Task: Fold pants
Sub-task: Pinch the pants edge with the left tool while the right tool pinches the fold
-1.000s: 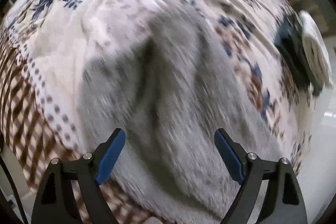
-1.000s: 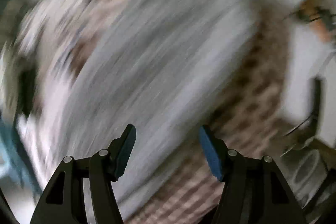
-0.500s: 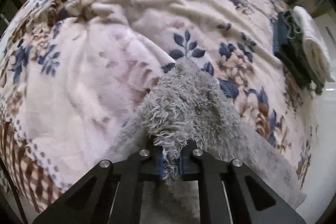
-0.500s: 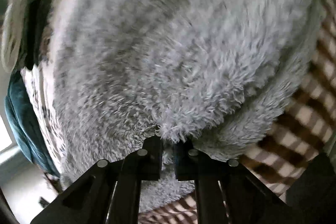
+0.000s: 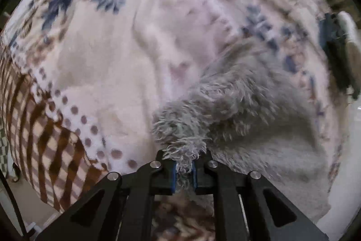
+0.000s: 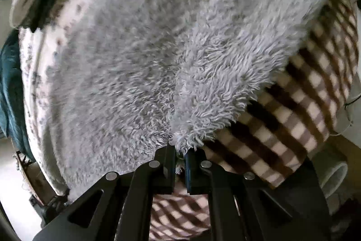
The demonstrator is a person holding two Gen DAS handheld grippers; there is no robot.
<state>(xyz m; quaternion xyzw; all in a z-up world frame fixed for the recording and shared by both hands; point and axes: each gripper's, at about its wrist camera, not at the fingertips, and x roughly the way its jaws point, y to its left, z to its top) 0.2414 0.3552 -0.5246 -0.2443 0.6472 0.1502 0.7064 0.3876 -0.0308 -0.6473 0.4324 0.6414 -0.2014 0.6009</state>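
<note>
Both views are smeared by motion, and the fleece hides most of what lies under it. The left gripper is clamped on a tuft at the edge of the fluffy grey pants, its blue pads nearly meeting. The right gripper likewise pinches an edge of the pants. The pants lie spread on the floral blanket, beside its brown checked border. Folded clothes sit far off, blurred.

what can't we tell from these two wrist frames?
- Pants outline: the right wrist view is filled by grey fleece, so legs and waistband can't be told apart.
- Folded stack: left wrist view, at the rim, blurred and cut off.
- Fabric inside the left gripper and right gripper: hidden by the fingers.
</note>
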